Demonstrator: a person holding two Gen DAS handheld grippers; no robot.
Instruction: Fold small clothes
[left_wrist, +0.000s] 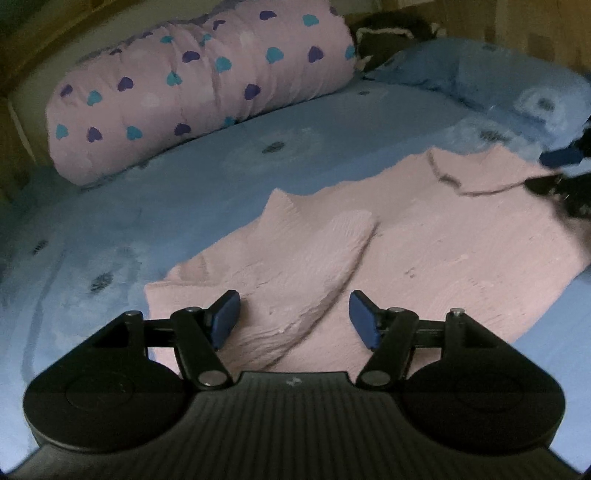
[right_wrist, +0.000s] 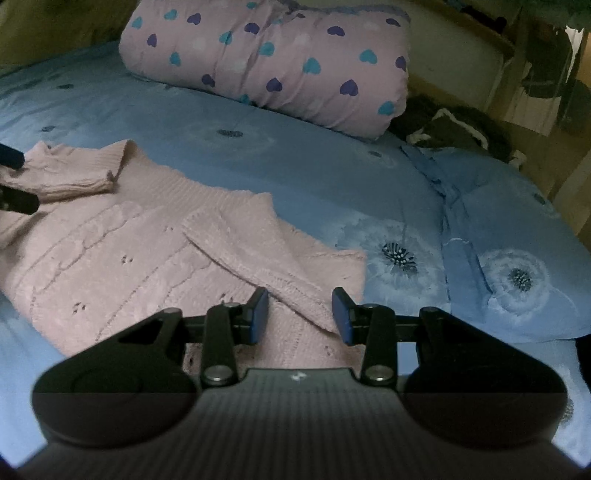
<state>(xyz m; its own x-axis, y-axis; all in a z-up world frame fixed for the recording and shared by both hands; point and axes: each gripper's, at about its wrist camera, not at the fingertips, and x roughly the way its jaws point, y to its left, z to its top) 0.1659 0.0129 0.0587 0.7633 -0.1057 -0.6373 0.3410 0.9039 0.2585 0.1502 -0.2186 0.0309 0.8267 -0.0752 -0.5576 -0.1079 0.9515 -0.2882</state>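
Note:
A pale pink knit sweater (left_wrist: 424, 254) lies spread on the blue bed sheet (left_wrist: 177, 206), both sleeves folded in over the body. My left gripper (left_wrist: 293, 319) is open just above a folded sleeve (left_wrist: 295, 280). My right gripper (right_wrist: 299, 315) is open over the other folded sleeve (right_wrist: 266, 254) of the sweater (right_wrist: 110, 251). The right gripper also shows at the right edge of the left wrist view (left_wrist: 554, 170). The left gripper's fingertips (right_wrist: 11, 177) show at the left edge of the right wrist view. Neither gripper holds anything.
A rolled pink quilt with heart prints (left_wrist: 199, 92) lies at the far side of the bed, also in the right wrist view (right_wrist: 280, 62). A blue flowered pillow (right_wrist: 509, 251) lies to the right. A dark garment (right_wrist: 450, 129) sits behind it. Wooden furniture (right_wrist: 546, 74) borders the bed.

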